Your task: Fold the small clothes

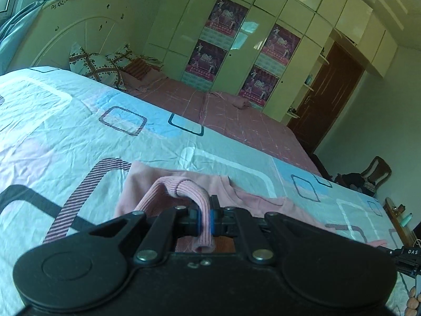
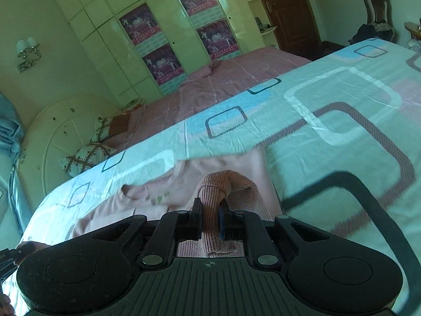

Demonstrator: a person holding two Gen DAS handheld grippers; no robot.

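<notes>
Two grippers, left gripper [image 1: 206,217] and right gripper [image 2: 210,220], each pinch the pink garment's [image 1: 163,184] ribbed hem above the bedsheet [image 1: 65,121].

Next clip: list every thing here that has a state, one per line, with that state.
Left gripper: shut on the ribbed hem.
Right gripper: shut on the ribbed hem.
Pink top: partly lifted by its ribbed hem, the rest lying on the bedspread.
Door: closed.
Wardrobe: doors closed.

Ribbed knit pink garment [image 1: 184,189], creased cotton bedsheet [image 1: 79,131], glossy wardrobe [image 1: 236,39].
</notes>
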